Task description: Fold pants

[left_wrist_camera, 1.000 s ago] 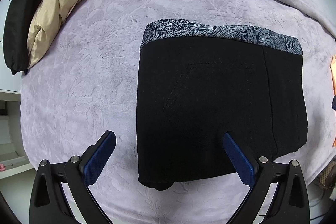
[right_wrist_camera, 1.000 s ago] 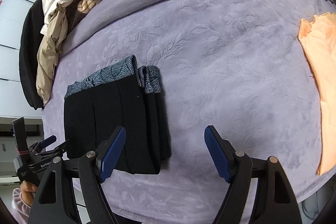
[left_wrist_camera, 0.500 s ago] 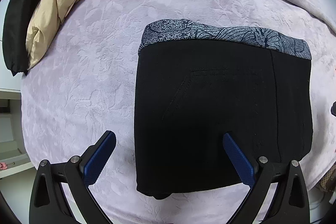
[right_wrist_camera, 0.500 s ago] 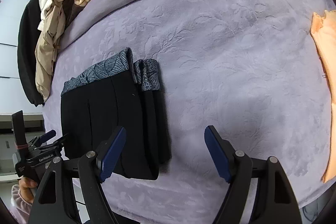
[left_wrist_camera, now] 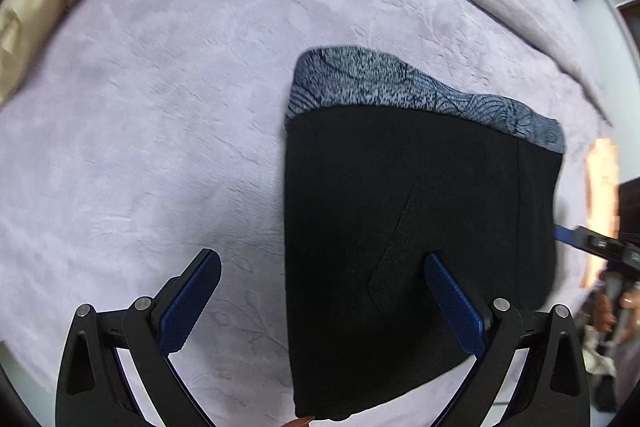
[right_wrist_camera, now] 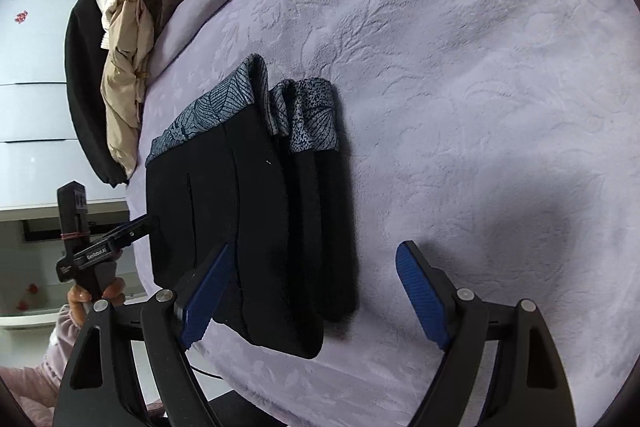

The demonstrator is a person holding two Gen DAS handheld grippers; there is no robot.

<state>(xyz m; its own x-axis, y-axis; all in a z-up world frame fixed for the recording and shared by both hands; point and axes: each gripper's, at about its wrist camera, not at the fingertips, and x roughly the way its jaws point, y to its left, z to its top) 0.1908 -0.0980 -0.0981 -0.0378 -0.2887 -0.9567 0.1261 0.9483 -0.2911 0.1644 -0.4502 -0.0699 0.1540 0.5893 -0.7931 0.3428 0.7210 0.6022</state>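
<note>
A: Folded on the bed (right_wrist_camera: pixel 460 75): pants (right_wrist_camera: pixel 256 227), under both sets of jaws, straddled at opposite edges.

B: Left gripper (left_wrist_camera: pixel 322 291) jaws wide, empty. Right gripper (right_wrist_camera: pixel 312 281) jaws wide, just opened further, unclamped.

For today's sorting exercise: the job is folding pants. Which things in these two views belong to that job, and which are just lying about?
Part of the job:
- black pants, folded, patterned waistband
- left tool, open
- right tool, open, jaws just widened, nothing gripped

Just lying about:
- pile of clothes at the far edge
- orange cloth
- lilac blanket underneath
</note>
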